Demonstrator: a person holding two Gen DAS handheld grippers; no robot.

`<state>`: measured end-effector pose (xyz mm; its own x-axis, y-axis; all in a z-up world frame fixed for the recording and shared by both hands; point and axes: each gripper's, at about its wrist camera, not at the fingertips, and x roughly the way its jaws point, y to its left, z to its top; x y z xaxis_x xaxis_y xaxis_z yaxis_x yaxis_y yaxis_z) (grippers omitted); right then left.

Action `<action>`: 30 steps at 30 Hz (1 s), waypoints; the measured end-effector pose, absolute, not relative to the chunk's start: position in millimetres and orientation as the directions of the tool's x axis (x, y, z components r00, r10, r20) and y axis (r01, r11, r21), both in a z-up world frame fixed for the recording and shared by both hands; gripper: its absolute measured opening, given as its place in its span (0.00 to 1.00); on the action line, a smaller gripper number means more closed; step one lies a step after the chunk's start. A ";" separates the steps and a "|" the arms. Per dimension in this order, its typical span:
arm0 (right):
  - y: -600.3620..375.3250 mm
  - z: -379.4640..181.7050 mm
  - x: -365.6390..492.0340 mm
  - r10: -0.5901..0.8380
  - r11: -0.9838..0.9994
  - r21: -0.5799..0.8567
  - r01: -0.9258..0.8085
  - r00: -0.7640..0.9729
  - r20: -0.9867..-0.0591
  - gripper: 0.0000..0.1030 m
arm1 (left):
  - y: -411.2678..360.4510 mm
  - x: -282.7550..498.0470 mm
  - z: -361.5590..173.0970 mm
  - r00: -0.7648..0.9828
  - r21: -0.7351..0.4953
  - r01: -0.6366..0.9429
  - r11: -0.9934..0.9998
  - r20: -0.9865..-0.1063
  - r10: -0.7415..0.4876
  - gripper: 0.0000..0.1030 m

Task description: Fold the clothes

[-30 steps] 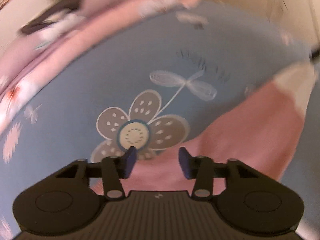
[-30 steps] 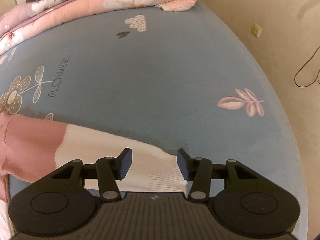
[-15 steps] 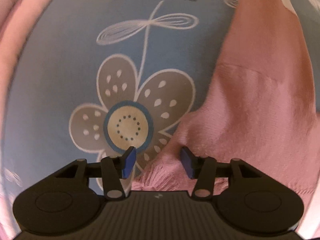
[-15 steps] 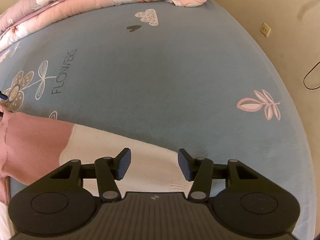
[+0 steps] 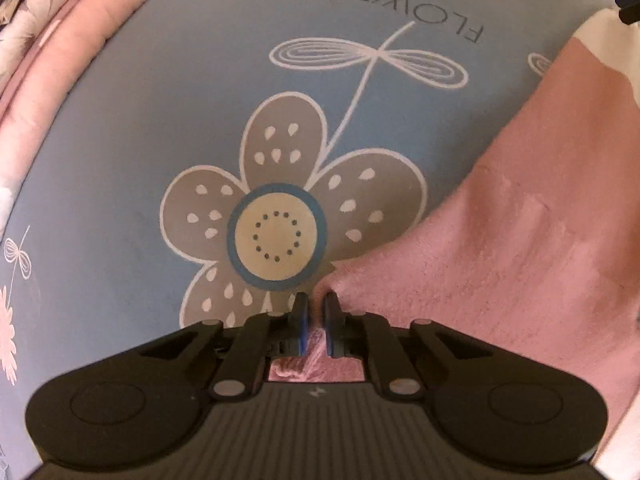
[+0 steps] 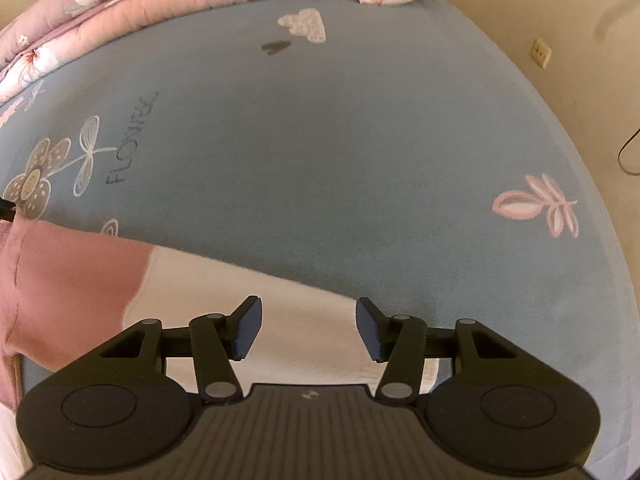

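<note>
Lower centre, the left gripper [image 5: 315, 312] is clamped on the sweater [image 5: 520, 248] edge; the right gripper [image 6: 308, 328], wide open and empty, should be closed squarely on the cuff [image 6: 320, 344].

— Any words to read?
— Yes. "FLOWERS" [image 5: 404, 10], in dark letters on the blue bed sheet [image 5: 160, 120]. Upside down in the left view, just past the big brown flower picture [image 5: 276, 232], near the top of its stem.
— Same word in the right view?
— There too [image 6: 132, 140], right beside that flower [image 6: 32, 180], but blurry, so only the start reads clearly.
— Anything else?
— A tiny mark on each black gripper body, too small to read.
</note>
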<state>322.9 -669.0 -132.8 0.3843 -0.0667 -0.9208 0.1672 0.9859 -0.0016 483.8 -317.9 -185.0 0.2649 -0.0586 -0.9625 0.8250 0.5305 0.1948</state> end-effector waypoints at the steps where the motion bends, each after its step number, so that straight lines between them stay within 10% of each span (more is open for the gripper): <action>1: -670.5 -133.8 322.6 -0.070 0.985 -0.005 0.171 0.381 -0.922 0.56 | -318.3 482.8 -183.7 0.272 0.200 0.818 0.539 -0.961 -0.057 0.12; 7: -676.5 -126.3 317.6 -0.066 0.982 0.013 0.187 0.409 -0.910 0.59 | -323.2 462.0 -143.8 0.338 0.213 0.832 0.512 -0.927 -0.163 0.45; 30: -653.0 -127.7 303.3 0.096 0.967 0.192 0.165 0.462 -0.881 0.61 | -321.7 477.8 -162.6 0.345 0.153 0.795 0.587 -0.910 -0.230 0.58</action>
<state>303.3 -653.0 -127.7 0.4624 0.0965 -0.8814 0.1647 0.9674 0.1923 477.8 -321.7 -162.6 0.3453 -0.2297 -0.9099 0.7948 0.5872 0.1534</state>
